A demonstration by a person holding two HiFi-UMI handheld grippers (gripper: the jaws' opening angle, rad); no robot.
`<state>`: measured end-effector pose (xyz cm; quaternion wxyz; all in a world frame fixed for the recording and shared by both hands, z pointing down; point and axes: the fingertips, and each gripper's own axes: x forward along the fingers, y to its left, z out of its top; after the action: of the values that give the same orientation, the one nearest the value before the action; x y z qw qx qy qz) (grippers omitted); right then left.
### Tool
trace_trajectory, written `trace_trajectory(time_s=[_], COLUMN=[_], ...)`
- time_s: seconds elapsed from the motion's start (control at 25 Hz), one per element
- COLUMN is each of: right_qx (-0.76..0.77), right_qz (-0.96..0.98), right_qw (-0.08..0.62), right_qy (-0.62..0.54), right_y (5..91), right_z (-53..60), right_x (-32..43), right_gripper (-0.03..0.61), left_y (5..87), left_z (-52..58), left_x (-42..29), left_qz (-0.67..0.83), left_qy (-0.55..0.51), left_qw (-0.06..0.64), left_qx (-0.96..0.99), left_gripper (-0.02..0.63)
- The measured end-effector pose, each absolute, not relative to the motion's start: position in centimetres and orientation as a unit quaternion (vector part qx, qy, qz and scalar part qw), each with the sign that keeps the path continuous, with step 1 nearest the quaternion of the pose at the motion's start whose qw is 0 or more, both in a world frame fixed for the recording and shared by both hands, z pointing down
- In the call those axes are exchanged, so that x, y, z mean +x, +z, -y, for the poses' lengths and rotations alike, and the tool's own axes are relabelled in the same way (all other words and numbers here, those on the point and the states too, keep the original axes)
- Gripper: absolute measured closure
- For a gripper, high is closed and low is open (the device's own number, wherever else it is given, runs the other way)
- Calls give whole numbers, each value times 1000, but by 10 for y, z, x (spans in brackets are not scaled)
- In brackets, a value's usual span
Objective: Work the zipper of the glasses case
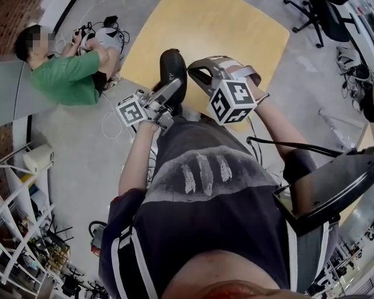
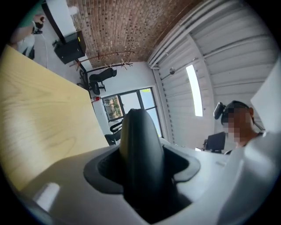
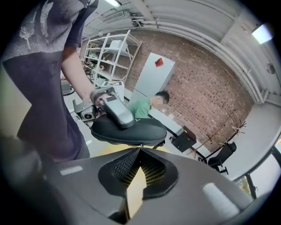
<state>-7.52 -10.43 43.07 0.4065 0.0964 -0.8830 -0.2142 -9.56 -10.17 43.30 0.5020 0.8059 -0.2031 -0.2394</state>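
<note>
A black oval glasses case (image 1: 173, 67) hangs over the light wooden table (image 1: 204, 29). My left gripper (image 1: 175, 87) is shut on it: in the left gripper view the case (image 2: 139, 154) stands on edge and fills the gap between the jaws (image 2: 142, 169). In the right gripper view the case (image 3: 131, 130) lies level, with a grey finger (image 3: 116, 112) of the left gripper across its top. My right gripper (image 3: 139, 149) is shut, its tips meeting right at the case's zipper seam. Whether a zipper pull is pinched between them I cannot tell. In the head view the right gripper (image 1: 191, 71) sits beside the case's right edge.
A person in a green shirt (image 1: 64, 73) sits on the floor at the left, near cables. Office chairs (image 1: 318, 17) stand beyond the table. White wire shelves (image 1: 23, 233) line the left side. A black stand (image 1: 327, 193) juts in at the right.
</note>
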Motion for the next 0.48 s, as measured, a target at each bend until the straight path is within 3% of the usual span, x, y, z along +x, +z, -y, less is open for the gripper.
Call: trace_trajectory(time_s=[0.48], right_qx=[86], right_qz=[881], right_qw=[424], right_qy=[-192], right_y=[447], right_z=[98], right_x=[-70], right_gripper=[577], left_y=[446], left_z=[108], left_x=[-94], left_qz=[237], left_qy=[-220], left_qw=[504], left_qx=[801], left_gripper=[336])
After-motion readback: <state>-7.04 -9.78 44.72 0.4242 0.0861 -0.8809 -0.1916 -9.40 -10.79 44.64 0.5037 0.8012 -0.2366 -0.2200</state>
